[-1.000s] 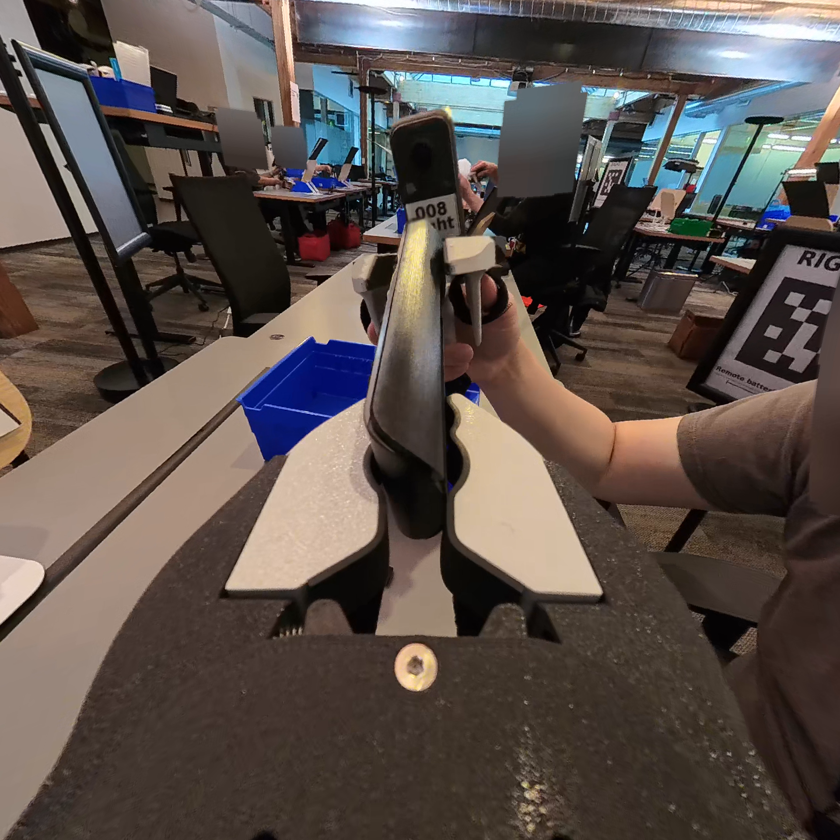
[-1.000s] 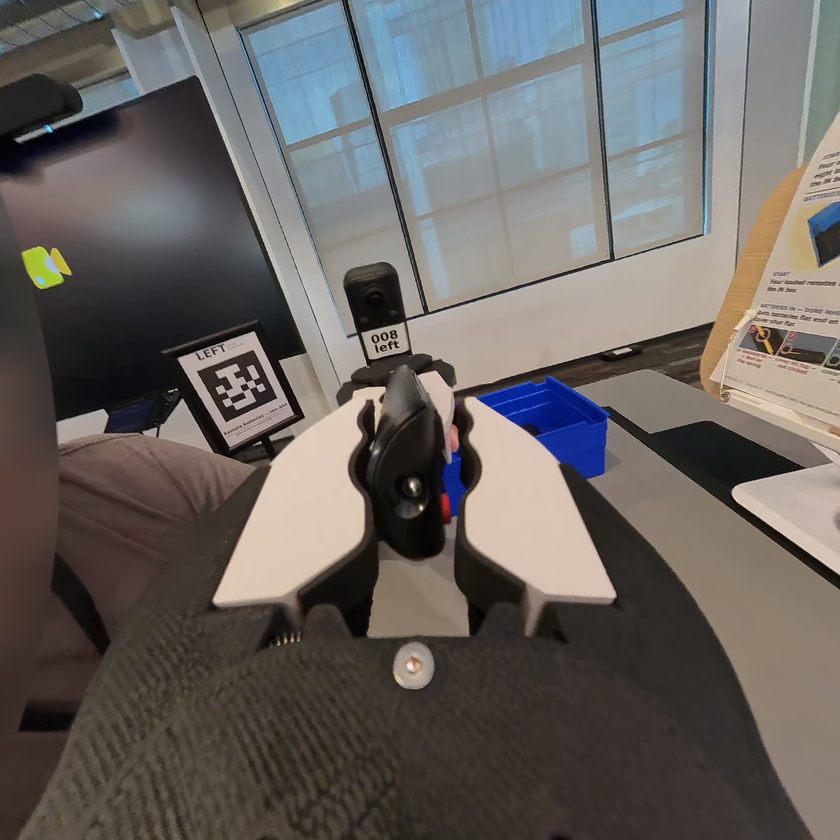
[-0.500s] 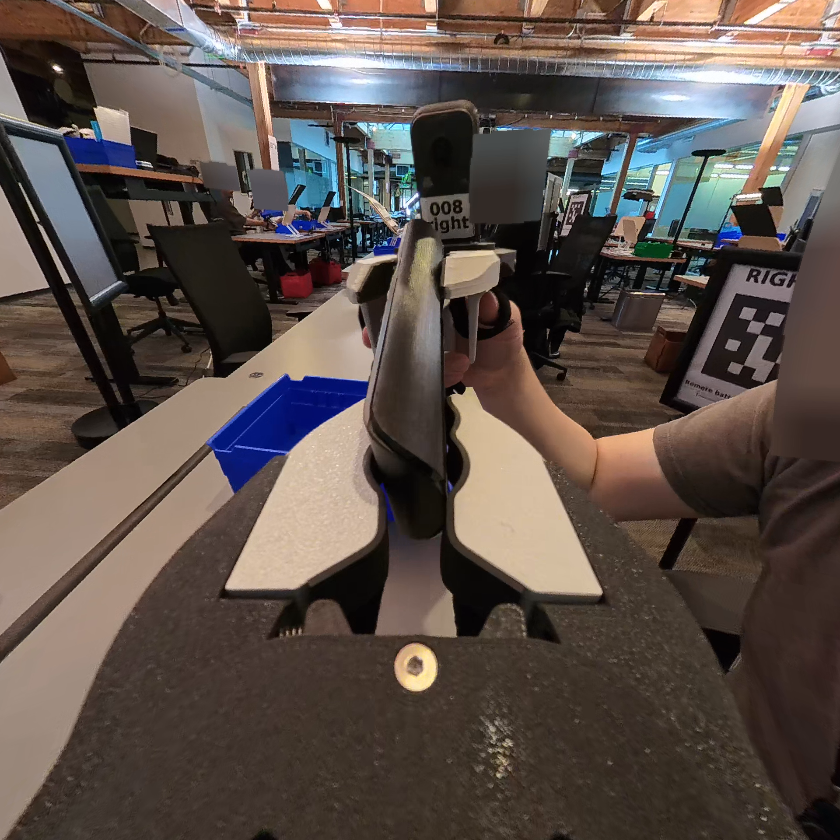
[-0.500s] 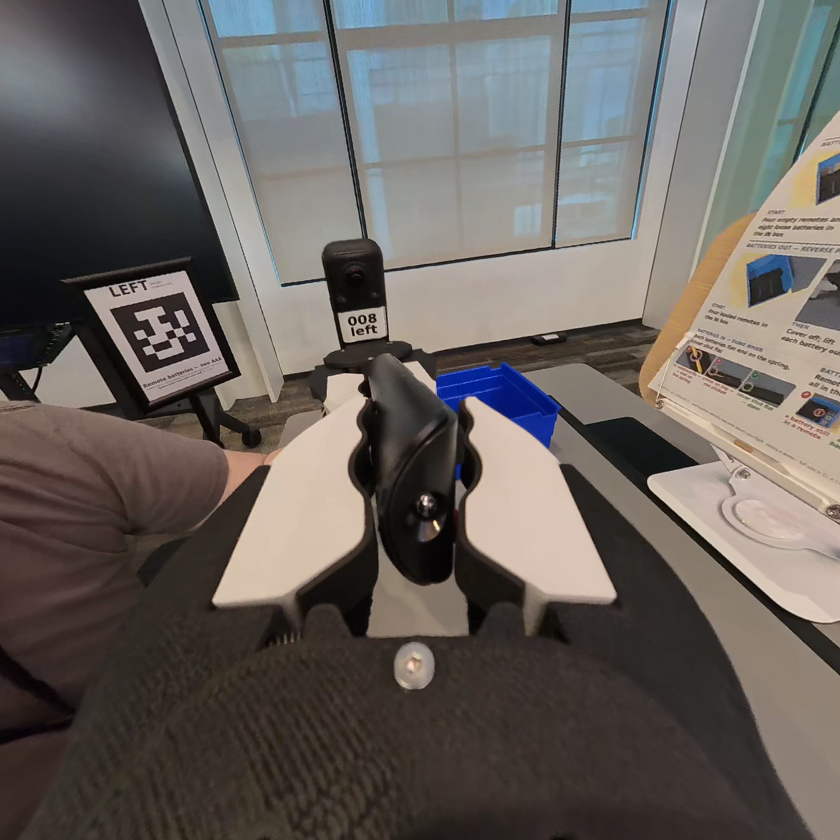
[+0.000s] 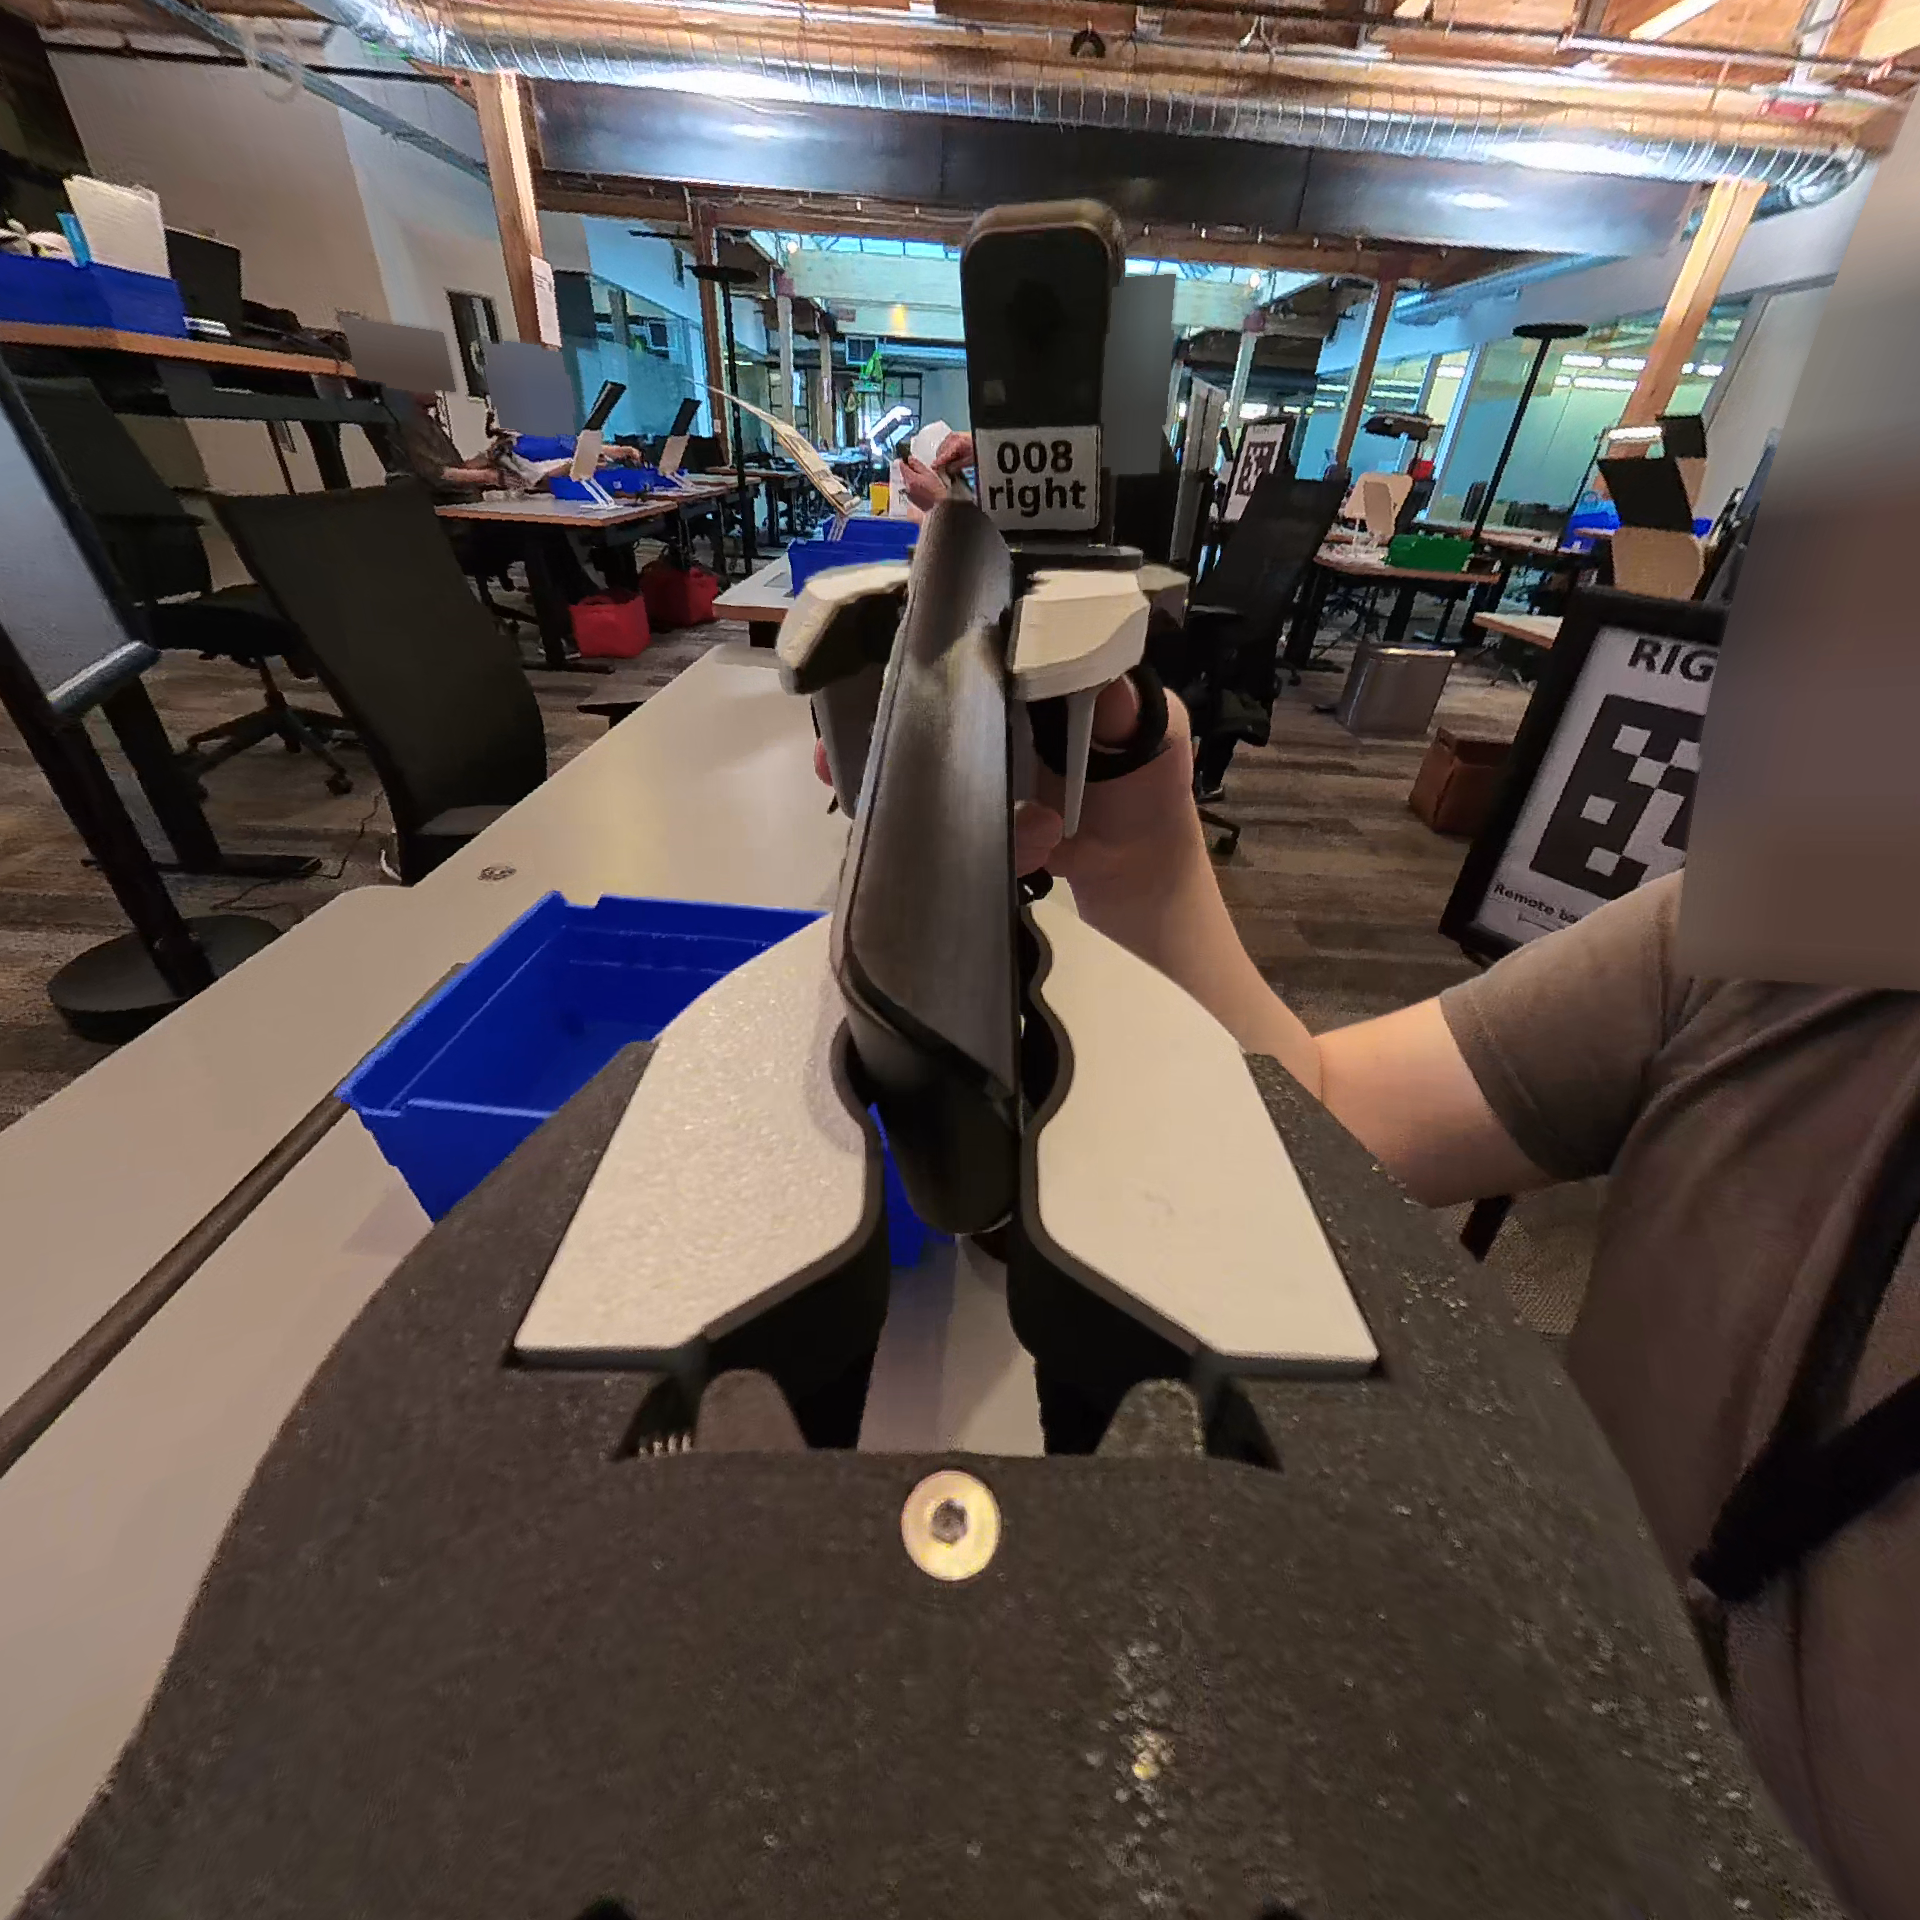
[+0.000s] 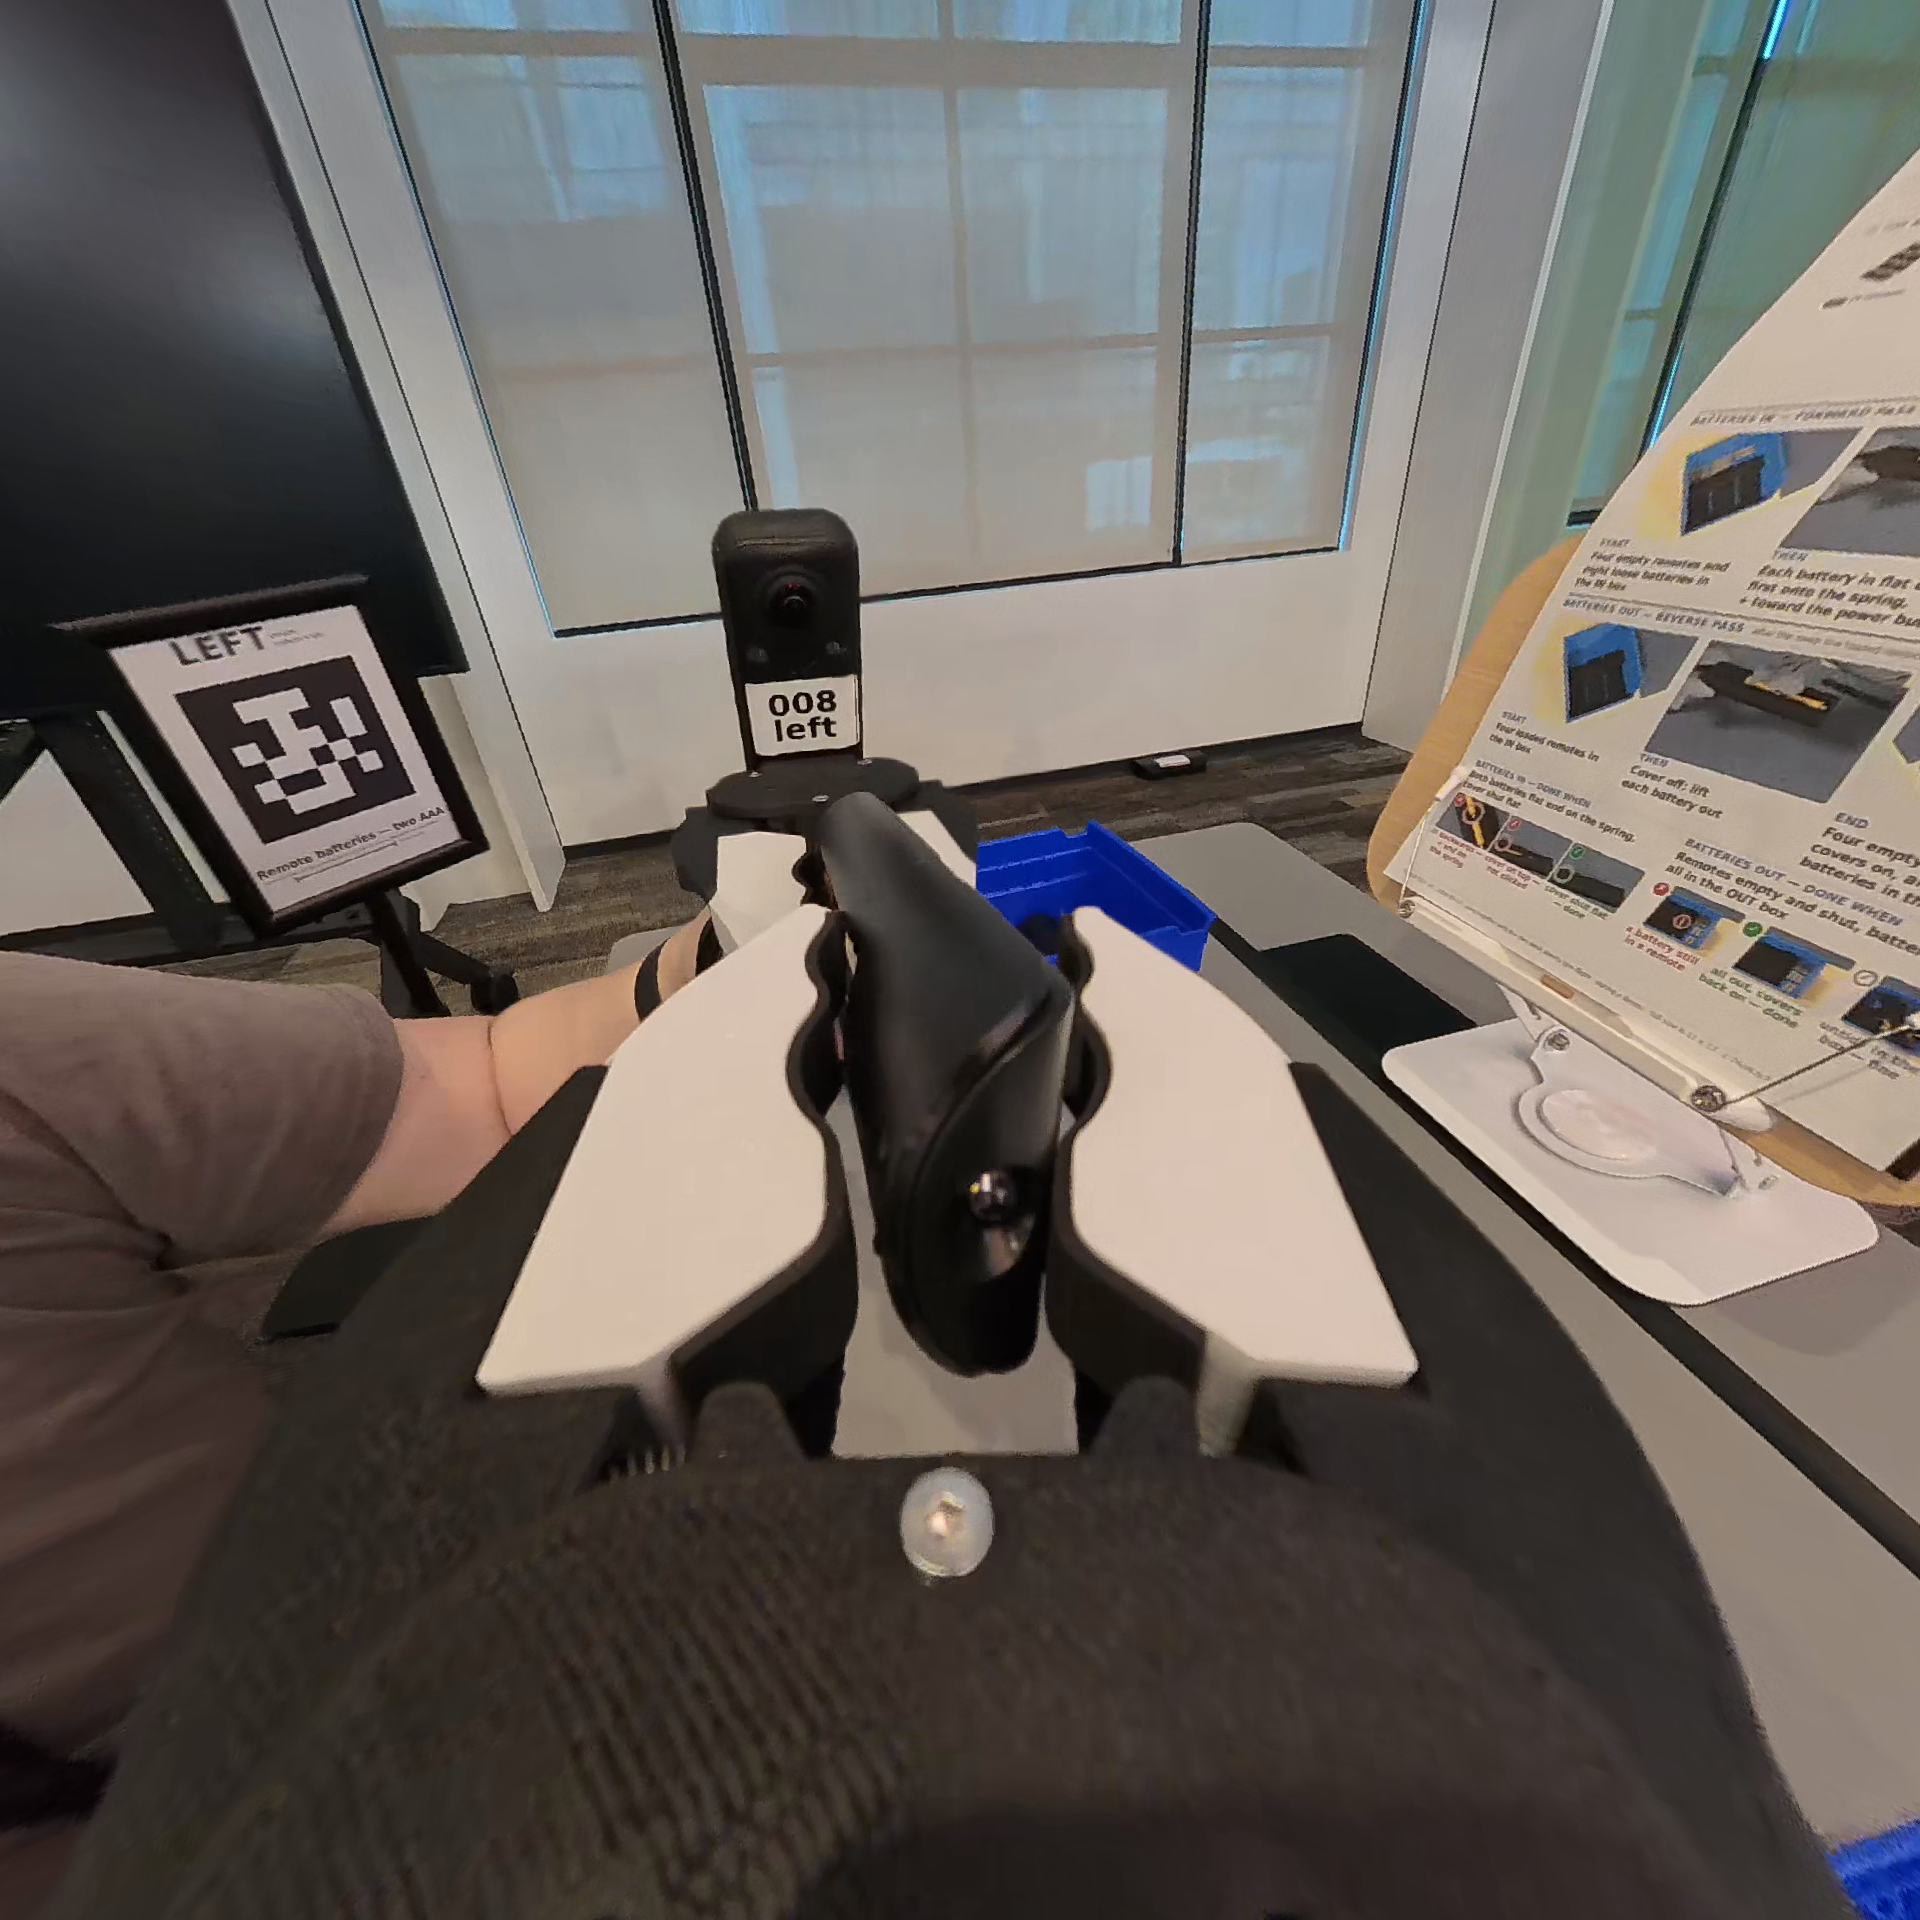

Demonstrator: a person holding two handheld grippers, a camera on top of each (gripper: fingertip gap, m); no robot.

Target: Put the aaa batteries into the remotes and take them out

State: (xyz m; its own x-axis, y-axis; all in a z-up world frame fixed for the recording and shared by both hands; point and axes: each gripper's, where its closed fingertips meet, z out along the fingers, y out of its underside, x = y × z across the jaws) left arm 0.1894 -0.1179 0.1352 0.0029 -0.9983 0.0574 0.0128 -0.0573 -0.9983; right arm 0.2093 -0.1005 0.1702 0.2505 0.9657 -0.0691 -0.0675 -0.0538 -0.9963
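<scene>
Open office w/ desks (image 5: 540, 514), black chairs (image 5: 405, 665), wood beams (image 5: 509, 197); big windows (image 6: 935, 260) opposite.

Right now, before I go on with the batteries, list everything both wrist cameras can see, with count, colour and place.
remote: one, black, held up in the air between both grippers, one end in each.
bin: one, blue, on the table below the remote; contents hard to make out.
table: one, grey, under the bin.
instruction board: one, white with pictures, on a stand at the table's right side.
marker signs: two, black and white, framed, one on each side of the person.
office chairs: several, black, in the room behind.
batteries: none visible.
left gripper: white fingers, shut on the remote.
right gripper: white fingers, shut on the remote.
person's right hand: holding the right gripper's handle.
</scene>
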